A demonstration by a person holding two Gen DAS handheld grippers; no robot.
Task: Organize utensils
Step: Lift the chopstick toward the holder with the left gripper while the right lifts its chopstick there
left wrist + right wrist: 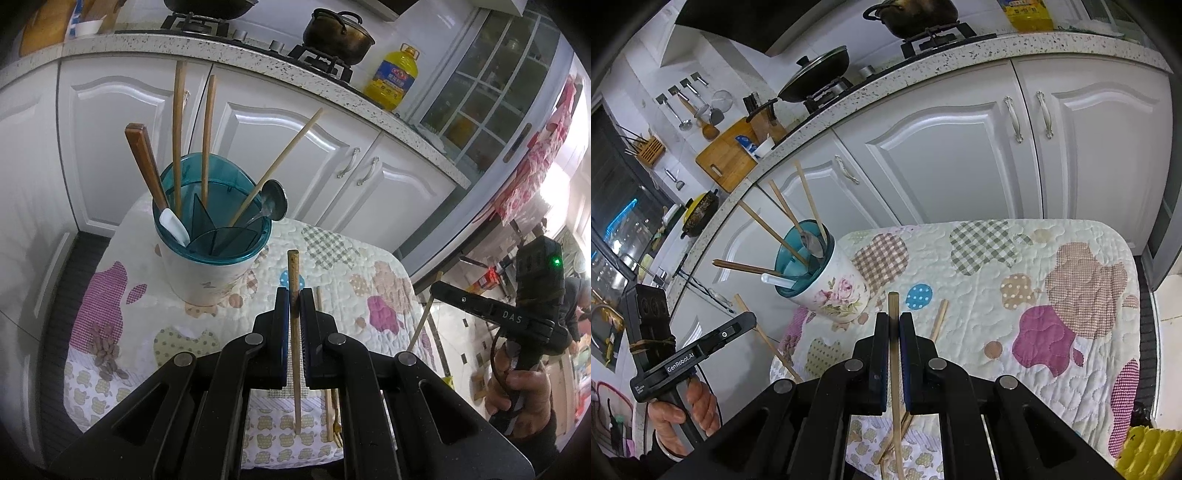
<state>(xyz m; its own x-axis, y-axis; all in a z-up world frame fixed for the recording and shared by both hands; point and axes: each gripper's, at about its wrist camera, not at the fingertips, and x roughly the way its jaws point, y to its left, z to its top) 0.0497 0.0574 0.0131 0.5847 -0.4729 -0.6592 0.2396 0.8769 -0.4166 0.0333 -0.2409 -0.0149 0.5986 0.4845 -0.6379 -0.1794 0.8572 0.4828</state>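
Observation:
A floral utensil holder (199, 273) with a teal rim stands on the quilted table cover (373, 258). It holds several chopsticks, a white spatula (173, 225) with a wooden handle and a metal spoon (273, 201). My left gripper (294, 295) is shut on a wooden chopstick (294, 354), just short of the holder. In the right wrist view my right gripper (894, 319) is shut on another chopstick (894, 376), with the holder (834, 288) to its far left. More chopsticks (940, 319) lie loose on the cover under the grippers.
White cabinet doors (291, 147) and a speckled counter (236, 51) with a stove and pots close off the far side. A yellow oil bottle (393, 79) stands on the counter. A hand (517, 391) holds the right gripper's handle beyond the table's right edge.

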